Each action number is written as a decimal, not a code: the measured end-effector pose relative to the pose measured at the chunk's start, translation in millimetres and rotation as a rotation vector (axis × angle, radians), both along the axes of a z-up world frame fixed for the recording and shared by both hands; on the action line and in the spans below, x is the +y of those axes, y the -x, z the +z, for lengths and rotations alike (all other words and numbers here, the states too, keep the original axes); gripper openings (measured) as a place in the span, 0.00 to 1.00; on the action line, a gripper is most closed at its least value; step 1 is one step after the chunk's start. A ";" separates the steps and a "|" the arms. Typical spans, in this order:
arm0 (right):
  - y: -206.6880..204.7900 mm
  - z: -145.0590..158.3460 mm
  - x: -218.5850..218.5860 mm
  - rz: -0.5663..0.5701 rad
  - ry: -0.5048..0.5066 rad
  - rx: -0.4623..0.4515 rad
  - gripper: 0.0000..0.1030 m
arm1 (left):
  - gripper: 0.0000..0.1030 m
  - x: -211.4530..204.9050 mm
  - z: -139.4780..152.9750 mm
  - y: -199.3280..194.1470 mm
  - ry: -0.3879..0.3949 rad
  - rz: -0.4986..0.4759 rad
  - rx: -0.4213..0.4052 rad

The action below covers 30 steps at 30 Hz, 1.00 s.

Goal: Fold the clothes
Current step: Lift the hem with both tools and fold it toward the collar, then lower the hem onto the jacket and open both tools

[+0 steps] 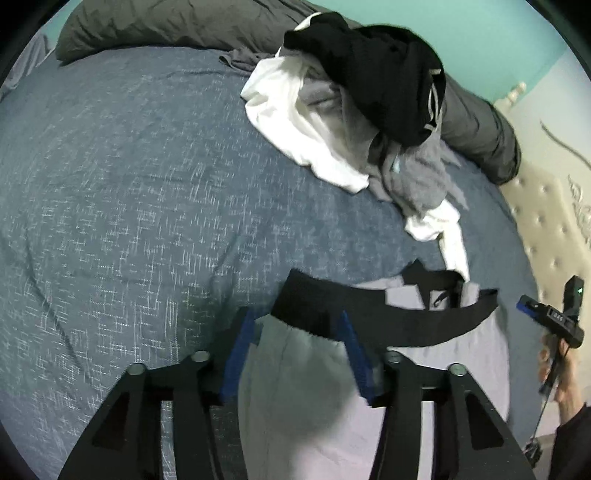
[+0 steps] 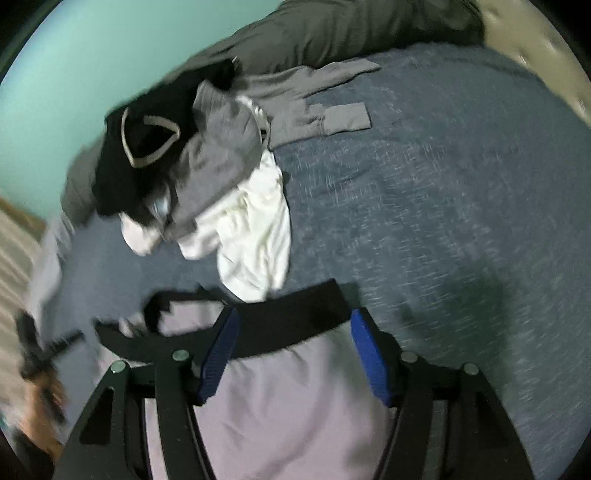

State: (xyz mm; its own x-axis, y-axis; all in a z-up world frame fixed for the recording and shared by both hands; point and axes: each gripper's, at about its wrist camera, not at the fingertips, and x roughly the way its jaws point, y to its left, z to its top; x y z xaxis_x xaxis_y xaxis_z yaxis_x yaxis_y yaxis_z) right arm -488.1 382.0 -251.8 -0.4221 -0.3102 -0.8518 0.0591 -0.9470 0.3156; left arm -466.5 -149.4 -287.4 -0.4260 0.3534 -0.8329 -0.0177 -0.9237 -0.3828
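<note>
A pale lilac garment (image 1: 295, 398) with a black waistband (image 1: 406, 328) lies on the blue bed cover (image 1: 129, 184). My left gripper (image 1: 295, 317) is open, and its blue pads straddle the waistband's left end with cloth between them. In the right wrist view the same garment (image 2: 288, 398) and waistband (image 2: 288, 317) sit between the wide-apart blue pads of my right gripper (image 2: 295, 314), which is open too. This view is blurred by motion. A person's hand (image 1: 557, 365) holds the right tool at the garment's right end.
A heap of black, white and grey clothes (image 1: 351, 110) (image 2: 207, 166) lies just beyond the garment. Behind it runs a dark grey rolled duvet (image 1: 166, 26). A flat grey garment (image 2: 321, 107) lies near it. A cream tufted headboard (image 1: 546, 221) is at the right.
</note>
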 end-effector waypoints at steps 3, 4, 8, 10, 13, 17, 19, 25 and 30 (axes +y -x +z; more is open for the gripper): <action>-2.9 -22.3 -1.4 0.034 -0.061 -0.021 0.62 | 0.56 5.1 -13.9 0.3 0.030 -0.017 -0.012; -2.8 -29.7 -1.3 0.042 -0.071 -0.028 0.62 | 0.56 6.0 -19.7 0.8 0.026 -0.027 -0.013; -2.3 -55.6 -2.1 0.080 -0.080 -0.055 0.62 | 0.56 8.3 -32.3 1.7 0.021 -0.057 0.010; -3.5 -63.7 -4.7 0.105 -0.090 -0.054 0.61 | 0.52 8.4 -35.5 1.9 0.011 -0.064 0.021; -5.8 -68.7 -6.3 0.126 -0.097 -0.031 0.37 | 0.31 10.5 -37.5 1.4 0.010 -0.076 0.043; -11.5 -61.0 -8.1 0.123 -0.139 0.040 0.09 | 0.20 15.6 -26.8 -1.0 0.036 -0.082 0.075; -14.5 -50.0 -10.6 0.125 -0.163 0.091 0.07 | 0.18 14.5 -15.3 -2.7 0.042 -0.068 0.099; -9.8 -16.6 -18.4 0.096 -0.229 0.200 0.06 | 0.18 6.2 18.1 0.7 0.051 -0.029 0.153; 1.6 -20.0 -23.4 0.078 -0.272 0.197 0.06 | 0.18 8.9 11.7 10.1 0.071 -0.023 0.141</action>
